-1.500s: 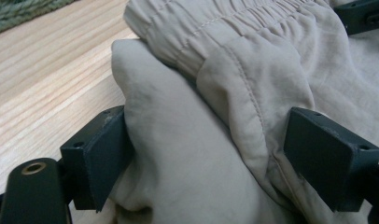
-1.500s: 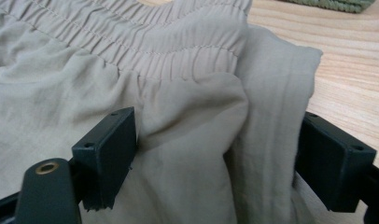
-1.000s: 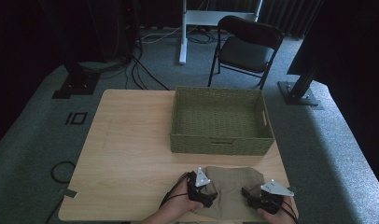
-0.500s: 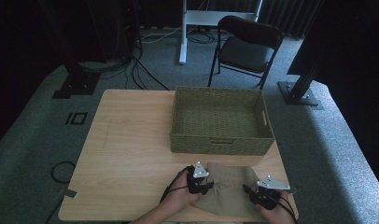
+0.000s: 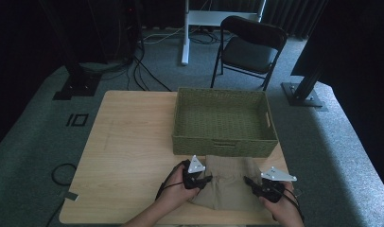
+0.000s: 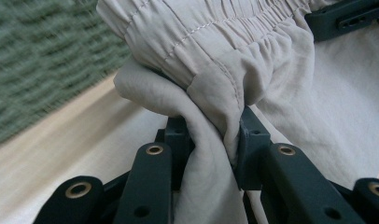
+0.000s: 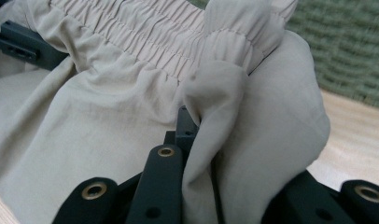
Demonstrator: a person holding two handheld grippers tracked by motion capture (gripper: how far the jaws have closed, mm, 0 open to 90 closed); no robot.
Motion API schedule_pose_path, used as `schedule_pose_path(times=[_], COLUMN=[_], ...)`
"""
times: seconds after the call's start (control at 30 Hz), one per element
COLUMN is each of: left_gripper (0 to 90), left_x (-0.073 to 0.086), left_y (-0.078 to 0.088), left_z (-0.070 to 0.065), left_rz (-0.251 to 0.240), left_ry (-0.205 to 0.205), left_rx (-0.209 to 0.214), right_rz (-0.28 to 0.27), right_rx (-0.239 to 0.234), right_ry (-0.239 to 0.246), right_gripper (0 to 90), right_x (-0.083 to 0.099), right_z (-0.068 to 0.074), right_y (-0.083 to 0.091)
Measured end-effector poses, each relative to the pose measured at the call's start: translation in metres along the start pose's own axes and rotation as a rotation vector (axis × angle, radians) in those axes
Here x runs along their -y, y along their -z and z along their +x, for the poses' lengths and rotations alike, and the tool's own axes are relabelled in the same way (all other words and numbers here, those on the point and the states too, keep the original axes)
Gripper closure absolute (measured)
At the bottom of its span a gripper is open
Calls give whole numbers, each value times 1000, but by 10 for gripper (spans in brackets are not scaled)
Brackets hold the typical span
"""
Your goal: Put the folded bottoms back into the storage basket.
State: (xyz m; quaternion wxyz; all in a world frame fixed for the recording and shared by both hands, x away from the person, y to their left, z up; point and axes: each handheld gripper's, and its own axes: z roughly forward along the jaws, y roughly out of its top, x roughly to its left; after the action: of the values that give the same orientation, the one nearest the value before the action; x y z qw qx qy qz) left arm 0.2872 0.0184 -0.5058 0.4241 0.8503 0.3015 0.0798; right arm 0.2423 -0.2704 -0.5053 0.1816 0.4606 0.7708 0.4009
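A beige garment (image 5: 228,184) with a gathered elastic waistband (image 6: 225,51) lies at the table's near edge, just in front of the green woven basket (image 5: 223,147). My left gripper (image 5: 206,179) holds its left end. Its jaws have just been closing and now pinch a fold of the cloth (image 6: 211,140). My right gripper (image 5: 249,180) is shut on the right end, with cloth bulging over its jaws (image 7: 201,130). The waistband hangs stretched between the two grippers, slightly off the table. The basket looks empty.
The wooden table (image 5: 128,142) has free room on its left half. A black folding chair (image 5: 249,47) and a white stand (image 5: 185,33) are on the carpet beyond. Cables lie on the floor at left (image 5: 62,172).
Both grippers have closed on the garment's waistband ends and risen a little. The cloth, flat before, is now bunched and lifted between them.
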Motion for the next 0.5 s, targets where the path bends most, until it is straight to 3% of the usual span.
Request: schedule_pose_path(times=[0.27,0.5], left_gripper=[729,729], left_x=[-16,-27], left_y=[19,27], left_z=[7,13], left_rz=[-59,-73], left_ry=[-8,-20], left_rx=[-22,-37], right_rz=[-59,-79], right_rx=[-26,-34], right_ry=[20,28], right_gripper=[778,779], right_x=[-25,-43], right_z=[0,-2], right_y=[7,9])
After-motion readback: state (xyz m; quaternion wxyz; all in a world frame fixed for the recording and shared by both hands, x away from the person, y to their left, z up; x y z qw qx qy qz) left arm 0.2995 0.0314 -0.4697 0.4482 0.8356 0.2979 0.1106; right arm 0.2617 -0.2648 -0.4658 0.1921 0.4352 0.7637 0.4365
